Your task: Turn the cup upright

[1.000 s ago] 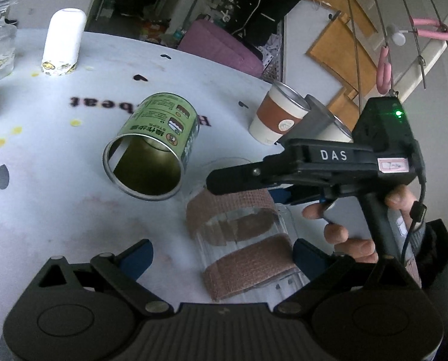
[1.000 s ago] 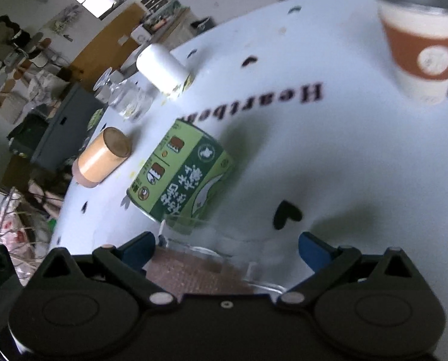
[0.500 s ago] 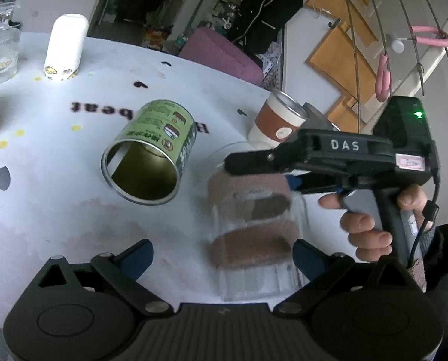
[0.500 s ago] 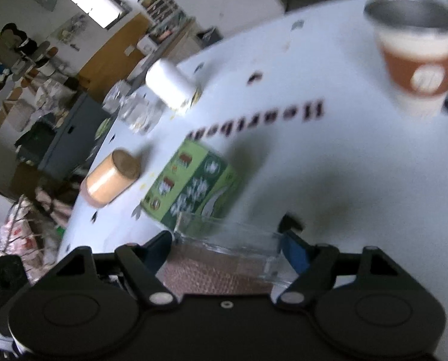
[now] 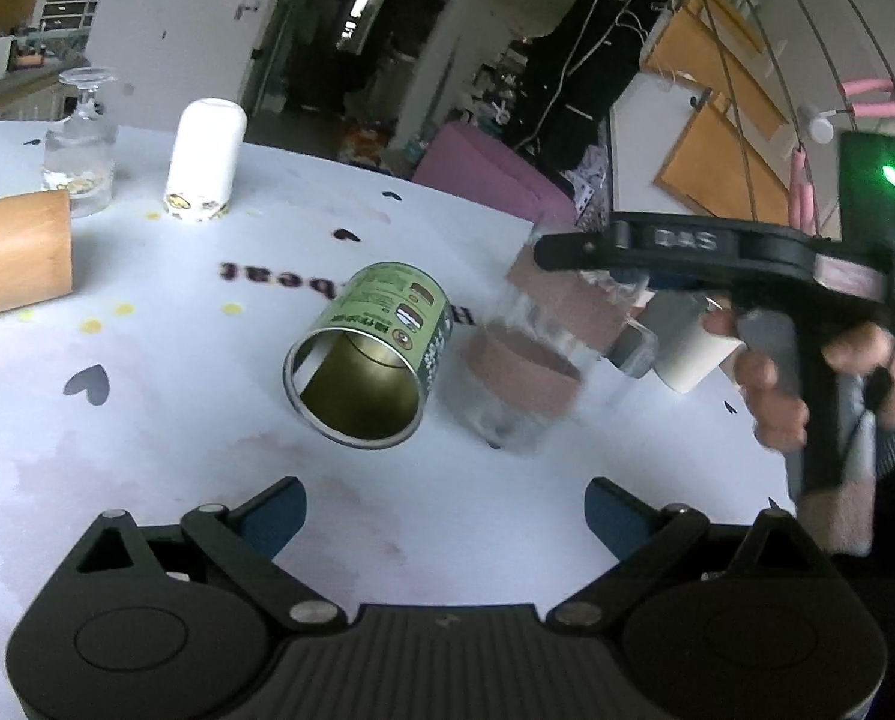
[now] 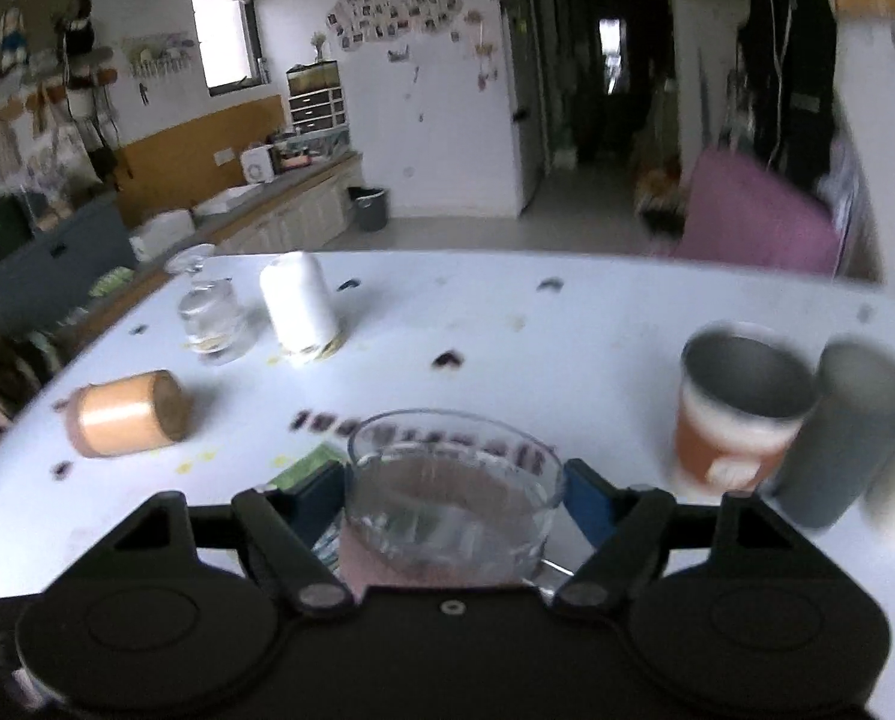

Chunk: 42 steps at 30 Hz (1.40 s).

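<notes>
The right gripper (image 6: 456, 501) is clamped on the glass cup (image 6: 453, 498), which a second ago lay on its side low by the left gripper (image 5: 444, 510) and is now raised and turned mouth-up — tilted slightly, blurred with motion. It sits over the middle of the white table (image 5: 147, 408), just beside the green tin (image 5: 372, 354) lying on its side. The left one hangs back with its jaws apart, holding nothing.

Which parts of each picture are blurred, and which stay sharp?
Left wrist view: the glass cup and right tool are smeared, the green can is sharp. Right wrist view: the paper cup at right is blurred.
</notes>
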Each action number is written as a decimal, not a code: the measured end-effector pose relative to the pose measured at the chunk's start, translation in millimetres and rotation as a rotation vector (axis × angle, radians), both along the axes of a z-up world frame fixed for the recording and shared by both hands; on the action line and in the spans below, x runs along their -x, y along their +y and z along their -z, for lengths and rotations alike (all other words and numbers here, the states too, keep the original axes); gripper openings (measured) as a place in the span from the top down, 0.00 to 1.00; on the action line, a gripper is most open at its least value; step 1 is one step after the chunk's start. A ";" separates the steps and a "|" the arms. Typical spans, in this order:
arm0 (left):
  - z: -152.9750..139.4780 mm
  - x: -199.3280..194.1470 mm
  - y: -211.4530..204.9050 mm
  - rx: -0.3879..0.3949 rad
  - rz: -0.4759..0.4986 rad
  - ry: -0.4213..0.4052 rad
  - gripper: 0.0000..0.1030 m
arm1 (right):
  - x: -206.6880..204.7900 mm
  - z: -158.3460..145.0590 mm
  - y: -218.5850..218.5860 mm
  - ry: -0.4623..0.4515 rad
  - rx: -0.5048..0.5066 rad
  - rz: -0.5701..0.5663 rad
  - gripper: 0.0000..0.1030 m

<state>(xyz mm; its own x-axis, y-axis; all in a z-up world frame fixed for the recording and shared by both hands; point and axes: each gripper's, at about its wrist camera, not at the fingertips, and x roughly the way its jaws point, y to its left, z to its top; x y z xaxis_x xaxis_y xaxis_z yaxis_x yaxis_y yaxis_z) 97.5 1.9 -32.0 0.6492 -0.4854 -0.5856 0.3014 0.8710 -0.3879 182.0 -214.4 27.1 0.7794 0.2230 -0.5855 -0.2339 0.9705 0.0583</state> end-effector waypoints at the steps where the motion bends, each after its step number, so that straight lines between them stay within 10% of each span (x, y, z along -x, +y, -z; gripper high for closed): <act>1: 0.1 0.9 0.0 -0.003 -0.005 -0.005 0.05 | -6.0 -0.1 3.4 -0.009 0.038 0.006 0.23; 20: 11.7 6.2 14.9 -0.014 -0.059 -0.012 0.05 | -97.8 4.2 -1.5 0.007 0.141 0.281 0.24; 42: -1.0 11.1 13.1 -0.065 -0.090 -0.067 0.05 | -65.4 -14.3 -6.5 -0.059 0.120 0.295 0.13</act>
<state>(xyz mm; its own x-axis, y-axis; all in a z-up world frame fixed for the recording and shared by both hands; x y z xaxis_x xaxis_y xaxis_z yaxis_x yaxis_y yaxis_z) 86.3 15.0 -31.0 0.7272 -0.3858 -0.5677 0.2437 0.9183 -0.3118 247.5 -221.0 41.5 0.8335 -0.0857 -0.5459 0.0594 0.9961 -0.0657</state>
